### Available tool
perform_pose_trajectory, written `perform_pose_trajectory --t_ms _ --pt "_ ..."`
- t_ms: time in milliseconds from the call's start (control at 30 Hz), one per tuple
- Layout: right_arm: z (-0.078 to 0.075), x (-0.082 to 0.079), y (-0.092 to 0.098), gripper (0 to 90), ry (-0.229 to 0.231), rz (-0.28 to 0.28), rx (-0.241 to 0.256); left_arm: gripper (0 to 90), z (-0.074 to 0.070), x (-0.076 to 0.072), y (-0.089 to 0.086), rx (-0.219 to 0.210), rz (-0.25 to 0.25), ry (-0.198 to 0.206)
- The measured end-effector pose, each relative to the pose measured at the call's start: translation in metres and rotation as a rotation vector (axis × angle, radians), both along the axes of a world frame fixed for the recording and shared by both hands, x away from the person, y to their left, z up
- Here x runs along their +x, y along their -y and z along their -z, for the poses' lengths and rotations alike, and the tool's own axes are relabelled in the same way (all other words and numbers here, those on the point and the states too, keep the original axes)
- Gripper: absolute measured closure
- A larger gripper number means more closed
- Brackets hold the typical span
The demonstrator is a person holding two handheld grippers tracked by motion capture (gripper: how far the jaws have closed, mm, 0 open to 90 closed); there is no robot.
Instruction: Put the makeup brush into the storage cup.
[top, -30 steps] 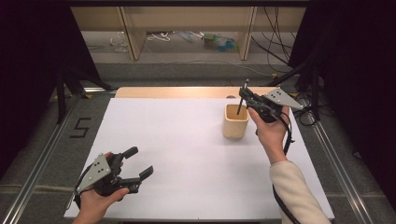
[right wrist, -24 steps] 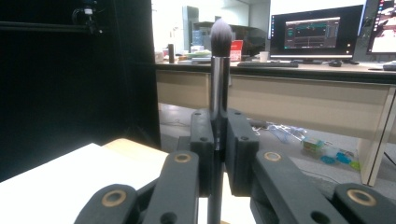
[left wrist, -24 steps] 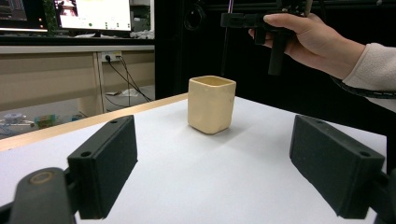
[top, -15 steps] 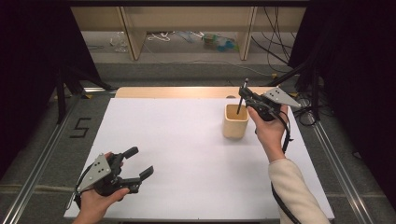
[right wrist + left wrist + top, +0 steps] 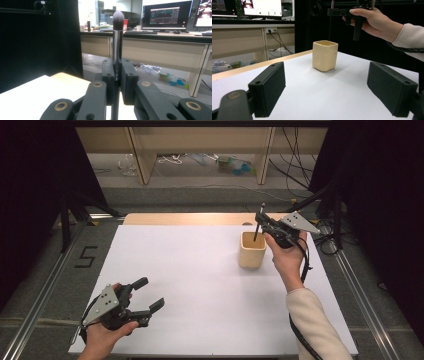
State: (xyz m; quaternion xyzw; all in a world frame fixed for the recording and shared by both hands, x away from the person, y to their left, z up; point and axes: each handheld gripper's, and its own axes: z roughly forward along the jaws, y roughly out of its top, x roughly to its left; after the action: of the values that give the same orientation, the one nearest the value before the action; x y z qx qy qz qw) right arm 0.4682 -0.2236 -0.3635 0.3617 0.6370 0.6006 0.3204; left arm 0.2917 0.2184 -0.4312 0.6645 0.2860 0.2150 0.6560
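We see the right gripper (image 5: 260, 220) clamped on a brush (image 5: 117, 37), upright (bristles up), its lower end over the cup (image 5: 252, 250) at the table's (image 5: 200, 270) far right. Left gripper (image 5: 150, 295) hovers near-left, jaws wide, empty.

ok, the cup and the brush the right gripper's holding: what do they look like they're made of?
Cup: cream, square with rounded corners, thick wall and slightly uneven faces with a soft sheen; looks like glazed ceramic, though moulded plastic can't be ruled out.
Brush: the handle is shiny and mirror-like, likely polished metal or metallised plastic; the tip is a soft dome of dark, pale-tipped bristles, probably synthetic hair. The right gripper clamps its handle.
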Motion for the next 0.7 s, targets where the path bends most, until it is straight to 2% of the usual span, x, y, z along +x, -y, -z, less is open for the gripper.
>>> perform_pose_trajectory --t_ms 200,333,700 --pt "0.0011 0.0024 -0.0006 83.7 0.01 0.012 0.005 15.0 0.0 0.0001 -0.0002 0.0 0.0 0.0" --pt "0.0017 0.0036 -0.0007 83.7 -0.004 0.012 -0.01 15.0 0.0 0.0001 -0.0004 0.001 -0.001 0.0" --pt "0.0034 0.0059 -0.0017 83.7 0.001 0.014 -0.008 15.0 -0.0001 0.0 -0.0004 0.001 -0.001 0.001"
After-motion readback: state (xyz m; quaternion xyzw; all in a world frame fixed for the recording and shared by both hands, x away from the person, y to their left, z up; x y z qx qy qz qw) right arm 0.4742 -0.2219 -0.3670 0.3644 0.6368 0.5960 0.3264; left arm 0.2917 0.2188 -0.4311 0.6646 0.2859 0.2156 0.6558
